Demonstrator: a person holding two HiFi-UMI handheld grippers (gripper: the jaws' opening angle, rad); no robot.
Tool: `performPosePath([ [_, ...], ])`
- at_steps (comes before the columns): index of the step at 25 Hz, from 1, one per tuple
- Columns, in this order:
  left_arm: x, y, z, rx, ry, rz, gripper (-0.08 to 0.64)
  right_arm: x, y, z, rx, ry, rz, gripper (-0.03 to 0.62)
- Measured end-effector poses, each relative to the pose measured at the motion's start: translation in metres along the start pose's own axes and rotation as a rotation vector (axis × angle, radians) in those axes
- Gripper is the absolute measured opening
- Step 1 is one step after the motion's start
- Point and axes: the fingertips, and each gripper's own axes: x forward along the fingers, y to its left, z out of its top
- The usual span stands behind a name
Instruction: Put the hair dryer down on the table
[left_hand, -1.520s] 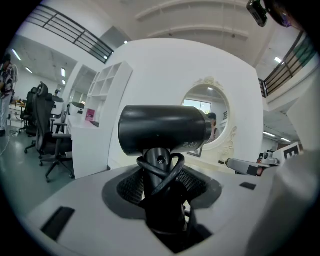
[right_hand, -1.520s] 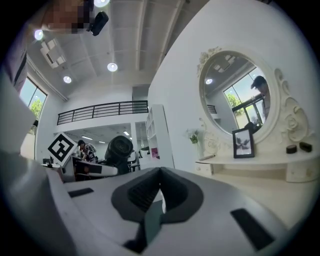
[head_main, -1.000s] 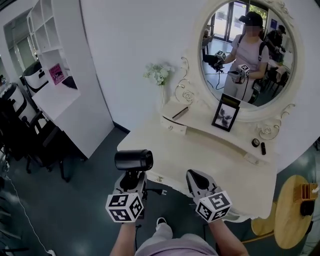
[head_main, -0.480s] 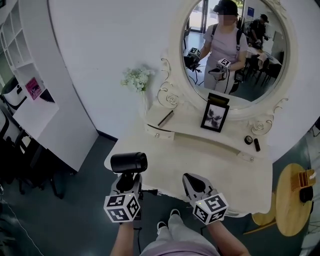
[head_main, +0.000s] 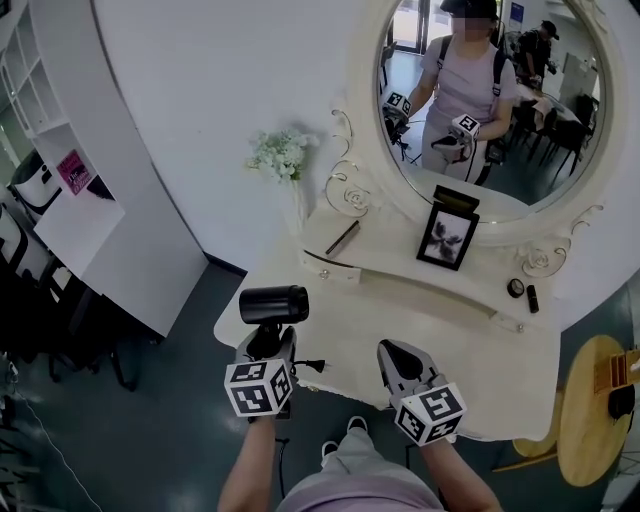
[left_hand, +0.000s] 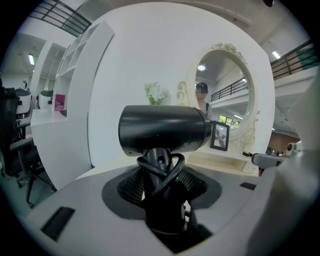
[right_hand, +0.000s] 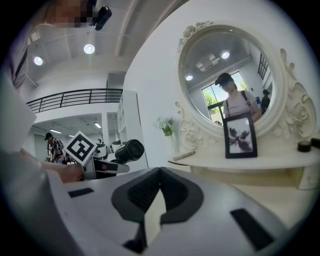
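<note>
A black hair dryer (head_main: 273, 305) stands upright in my left gripper (head_main: 268, 345), which is shut on its handle. The barrel lies level above the jaws, over the front left corner of the white dressing table (head_main: 460, 340). In the left gripper view the hair dryer (left_hand: 165, 132) fills the middle, its cord (left_hand: 161, 172) looped round the handle between the pads of the left gripper (left_hand: 162, 187). My right gripper (head_main: 400, 362) hangs over the table's front edge, shut and empty. The right gripper view shows the right gripper (right_hand: 160, 172) with its tips touching and the hair dryer (right_hand: 129, 150) off to the left.
On the table's raised back shelf stand a framed photo (head_main: 448, 238), a vase of white flowers (head_main: 281, 155), a dark pen-like stick (head_main: 342, 237) and small black items (head_main: 521, 291). A round mirror (head_main: 490, 100) rises behind. White shelving (head_main: 60, 150) stands left, a round wooden side table (head_main: 590, 410) right.
The head view has shifted a little. My left gripper with the hair dryer has edged forward toward the table's left corner. Both grips look the same.
</note>
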Motion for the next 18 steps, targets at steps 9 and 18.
performPosePath([
  [9, 0.049, 0.01, -0.017, 0.032, 0.094, 0.035, 0.198, 0.015, -0.014, -0.009, 0.02, 0.035, 0.006, 0.002],
  [18, 0.081, 0.013, -0.027, 0.06, 0.166, 0.063, 0.198, 0.023, -0.023, -0.011, 0.026, 0.039, 0.017, 0.002],
])
